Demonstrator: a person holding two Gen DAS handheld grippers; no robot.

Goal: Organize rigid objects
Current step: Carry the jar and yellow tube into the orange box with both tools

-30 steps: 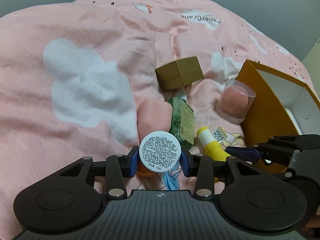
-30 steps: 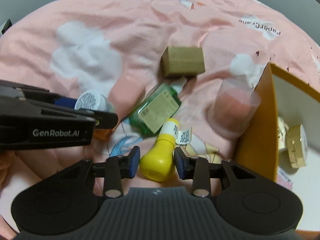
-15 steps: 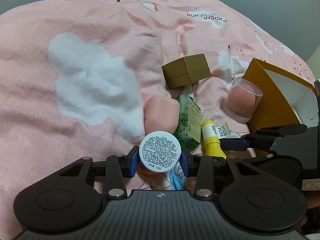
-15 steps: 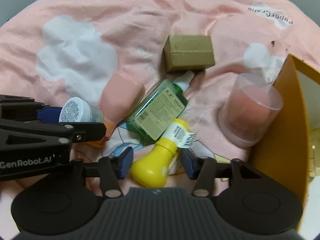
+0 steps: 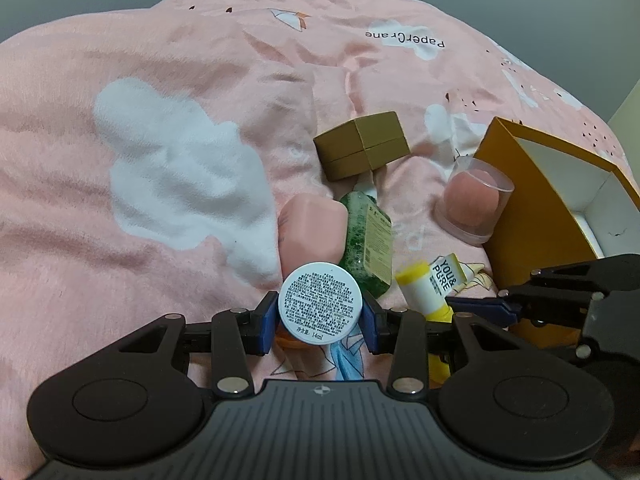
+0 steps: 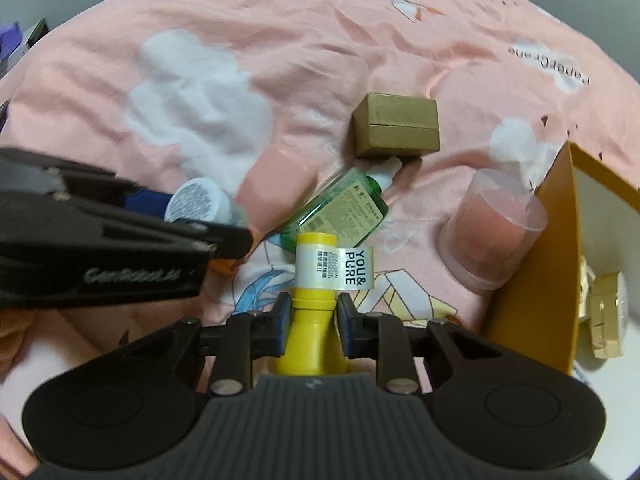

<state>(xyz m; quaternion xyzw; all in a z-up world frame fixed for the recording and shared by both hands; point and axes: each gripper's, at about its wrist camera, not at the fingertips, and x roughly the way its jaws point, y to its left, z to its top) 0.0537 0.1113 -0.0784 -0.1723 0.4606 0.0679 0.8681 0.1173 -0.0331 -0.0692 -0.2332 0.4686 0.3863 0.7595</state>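
The right hand-held gripper (image 6: 313, 313) has just clamped the yellow bottle (image 6: 314, 312); the left hand-held gripper (image 5: 320, 316) still grips the small jar (image 5: 320, 304), both ready for the orange box (image 5: 532, 216).

Pink bed cover (image 5: 168, 240) w/ white cloud prints, loose items lying on it.
Brown cardboard box (image 5: 362, 151) sits toward the back; green bottle (image 5: 367, 236) on its side just in front, cap at the box. Pink block (image 5: 312, 228) touches the bottle's left side. Clear cup with a pink sponge (image 5: 472, 200) stands right of them, against the open orange box (image 5: 536, 208) at the right edge. "PaperCrane" print (image 5: 404, 39) further back.
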